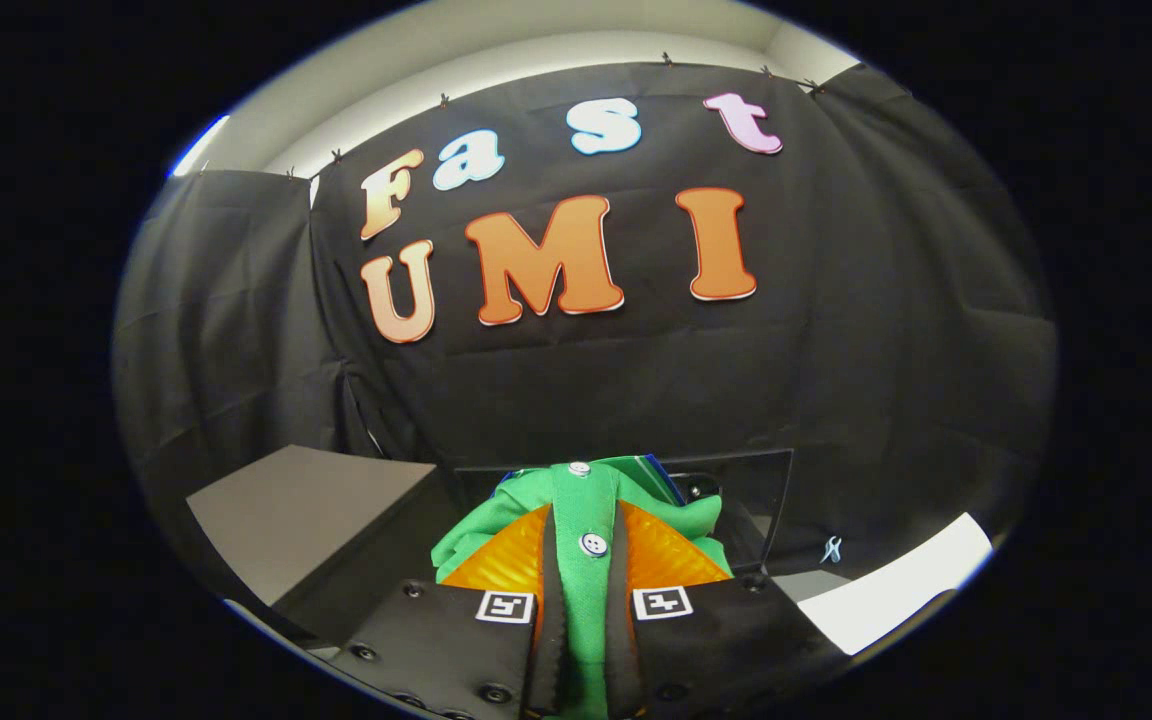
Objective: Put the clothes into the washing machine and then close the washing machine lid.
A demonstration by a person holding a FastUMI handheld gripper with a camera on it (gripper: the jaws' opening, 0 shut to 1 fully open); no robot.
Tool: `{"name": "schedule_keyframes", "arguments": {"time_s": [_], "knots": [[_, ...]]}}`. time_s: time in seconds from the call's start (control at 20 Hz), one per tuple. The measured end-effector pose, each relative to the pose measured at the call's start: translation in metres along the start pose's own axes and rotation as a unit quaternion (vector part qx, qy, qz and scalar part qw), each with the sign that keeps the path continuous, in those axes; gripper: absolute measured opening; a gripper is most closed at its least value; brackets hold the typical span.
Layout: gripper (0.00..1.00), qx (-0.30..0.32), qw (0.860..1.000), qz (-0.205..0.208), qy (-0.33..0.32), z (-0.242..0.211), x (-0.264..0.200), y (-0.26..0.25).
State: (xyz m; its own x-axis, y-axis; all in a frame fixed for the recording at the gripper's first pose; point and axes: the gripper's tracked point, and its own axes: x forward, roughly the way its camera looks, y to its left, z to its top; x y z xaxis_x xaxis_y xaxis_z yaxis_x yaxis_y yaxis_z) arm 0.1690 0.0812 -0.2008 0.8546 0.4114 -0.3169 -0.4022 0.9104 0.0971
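Two fingers (548, 600) sit nearly closed at my 6 o'clock, and I see both of them pressing on a green garment (584, 520) caught in the narrow gap between them. The cloth looks like a shirt, since a buttoned placket runs straight up between the fingers. One white button (593, 544) lies just past the fingertips and a second button (579, 468) sits at the top of the bunched fabric, toward 12 o'clock. The gripper (583, 590) carries a small square marker on each side of the gap.

More of the green cloth spills out to either side of the fingers, toward 10 and 2 o'clock, so I read the shirt as lifted and held in the air. Something blue (664, 478) peeks out just behind its upper right edge; I cannot tell what it is.

Beyond the shirt, from 12 round to 2 o'clock, a dark glossy panel (756, 500) stands behind the cloth; I cannot tell whether it is the washing machine's lid. At 9 to 10 o'clock there is a grey box-like top (306, 510) with a dark side. A white surface (896, 590) lies at 3 to 4 o'clock. Farthest off, the black cloth wall (886, 330) closes the booth.
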Motion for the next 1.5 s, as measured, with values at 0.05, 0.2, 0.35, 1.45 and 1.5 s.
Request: {"name": "schedule_keyframes", "arguments": {"time_s": [0.05, 0.2, 0.35, 1.45, 1.5], "knots": [[0.23, 0.007, 1.0, 0.006, 0.01, -0.01, 0.007, -0.004], [0.23, 0.036, 0.998, 0.015, 0.044, -0.046, 0.029, -0.017], [0.23, 0.037, 0.997, 0.013, 0.074, -0.085, 0.043, -0.026], [0.24, 0.117, 0.937, -0.128, 0.302, -0.303, 0.09, -0.052], [0.24, 0.114, 0.936, -0.128, 0.308, -0.307, 0.09, -0.053]]}}
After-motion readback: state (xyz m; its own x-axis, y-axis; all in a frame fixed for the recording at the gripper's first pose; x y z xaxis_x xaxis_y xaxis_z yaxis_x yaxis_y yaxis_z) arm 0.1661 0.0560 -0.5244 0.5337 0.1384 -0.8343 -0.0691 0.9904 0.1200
